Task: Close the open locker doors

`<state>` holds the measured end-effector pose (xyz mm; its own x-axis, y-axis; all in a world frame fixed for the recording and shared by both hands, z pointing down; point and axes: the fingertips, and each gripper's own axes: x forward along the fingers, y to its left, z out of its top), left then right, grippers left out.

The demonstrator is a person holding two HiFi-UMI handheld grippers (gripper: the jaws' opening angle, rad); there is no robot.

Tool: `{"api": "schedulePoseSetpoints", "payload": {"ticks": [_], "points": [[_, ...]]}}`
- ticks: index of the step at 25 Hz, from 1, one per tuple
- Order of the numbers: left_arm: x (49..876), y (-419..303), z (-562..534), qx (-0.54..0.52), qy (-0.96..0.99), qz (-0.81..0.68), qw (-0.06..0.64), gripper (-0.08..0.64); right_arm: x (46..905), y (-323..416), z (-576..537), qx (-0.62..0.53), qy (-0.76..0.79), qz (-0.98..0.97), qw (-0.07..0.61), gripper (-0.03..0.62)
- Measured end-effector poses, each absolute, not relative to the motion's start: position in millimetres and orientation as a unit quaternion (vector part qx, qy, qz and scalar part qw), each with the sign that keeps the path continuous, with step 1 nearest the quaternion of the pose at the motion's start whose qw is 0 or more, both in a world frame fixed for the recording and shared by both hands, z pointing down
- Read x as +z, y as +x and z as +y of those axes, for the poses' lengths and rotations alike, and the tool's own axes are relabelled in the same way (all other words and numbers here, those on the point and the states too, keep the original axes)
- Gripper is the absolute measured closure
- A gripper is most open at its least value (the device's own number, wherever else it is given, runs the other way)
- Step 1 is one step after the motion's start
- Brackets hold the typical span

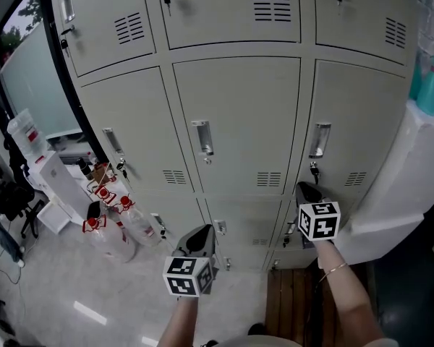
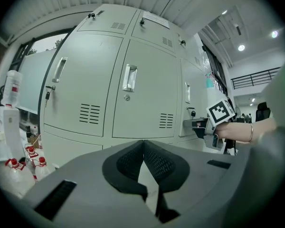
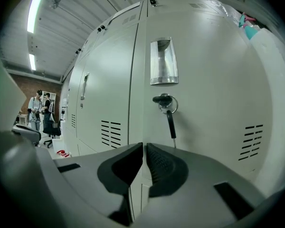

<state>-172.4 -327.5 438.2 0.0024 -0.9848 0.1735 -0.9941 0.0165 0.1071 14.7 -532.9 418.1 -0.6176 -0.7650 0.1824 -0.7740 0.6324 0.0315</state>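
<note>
**Condition.** The lockers (image 1: 235, 121) stand as a grey bank, three columns wide. Every door in the head view appears flush with its frame. The bottom row is partly hidden behind both grippers, so a door ajar there cannot be ruled out.

**Right gripper** (image 3: 144, 146). The jaws are almost together, with only a thin slit between them and nothing in it. The tip points at the middle-row right door (image 1: 354, 129), close to its left edge and just below the key (image 3: 168, 113) that hangs from the lock.

**Left gripper** (image 2: 143, 144). The jaw tips touch and it carries nothing. It points at the lower middle doors and stands clear of them.

**Hazards (judgement).**
- Key strike: raising the right gripper along the door would probably catch the hanging key, turning it or bending it in the lock.
- False closure: a door pushed near its edge may look flush and not be latched, and it could then swing out again.
- Floor clutter: the red-capped bottles (image 1: 112, 226) stand near the locker base on the left, and a sideways sweep of the left gripper towards a low door could topple them.
</note>
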Motion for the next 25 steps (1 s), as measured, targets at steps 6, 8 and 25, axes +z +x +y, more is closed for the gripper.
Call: {"api": "schedulePoseSetpoints", "payload": {"ticks": [6, 8, 25], "points": [[438.0, -181.1, -327.0, 0.024, 0.695, -0.712, 0.096, 0.54, 419.1, 11.0, -542.8, 0.026, 0.434, -0.896, 0.091, 0.566], [437.0, -183.4, -326.3, 0.024, 0.694, -0.713, 0.094, 0.54, 419.2, 10.5, -544.3, 0.026, 0.437, -0.895, 0.092, 0.568], [436.0, -185.3, -315.2, 0.022, 0.7, -0.707, 0.092, 0.54, 406.2, -3.1, -497.7, 0.025, 0.411, -0.908, 0.079, 0.571]]}}
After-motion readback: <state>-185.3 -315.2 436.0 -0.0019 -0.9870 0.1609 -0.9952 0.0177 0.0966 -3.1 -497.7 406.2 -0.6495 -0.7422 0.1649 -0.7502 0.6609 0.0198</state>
